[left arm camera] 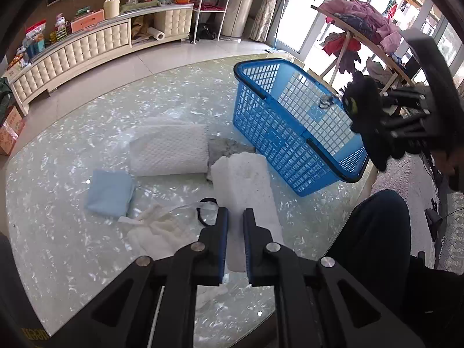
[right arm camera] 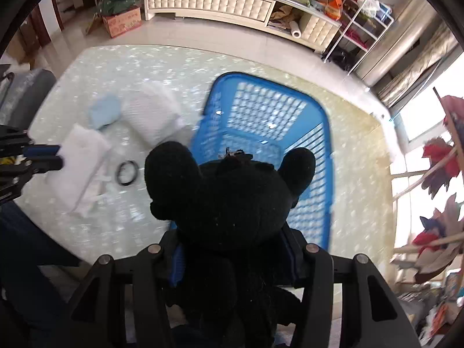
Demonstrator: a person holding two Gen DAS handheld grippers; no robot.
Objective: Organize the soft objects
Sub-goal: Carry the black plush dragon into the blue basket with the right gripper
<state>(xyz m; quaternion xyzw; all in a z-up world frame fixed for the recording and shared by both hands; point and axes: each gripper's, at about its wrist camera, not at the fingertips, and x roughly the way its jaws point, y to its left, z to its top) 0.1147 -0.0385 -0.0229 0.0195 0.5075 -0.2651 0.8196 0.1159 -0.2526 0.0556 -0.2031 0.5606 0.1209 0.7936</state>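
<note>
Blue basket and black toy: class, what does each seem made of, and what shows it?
Blue basket: likely moulded plastic, glossy, with a rigid open grid wall. Black toy: apparently plush fabric, matte and fuzzy, with rounded stuffed ears.

The bench [left arm camera: 72, 249] is a round top with a pale, glossy surface flecked like mother-of-pearl. A blue plastic lattice basket [left arm camera: 290, 133] stands on it toward the far right edge. Beside the basket's left wall lies a white quilted pillow-shaped pad [left arm camera: 168, 153], with a small grey cloth [left arm camera: 229, 146] between the two. Left of the pad and nearer lies a folded light-blue cloth [left arm camera: 110, 192]. Closer still sit a crumpled white cloth [left arm camera: 156, 235], a clear plastic wrapper [left arm camera: 185, 208] and a black ring-shaped band [left arm camera: 203, 211], close together.
</note>
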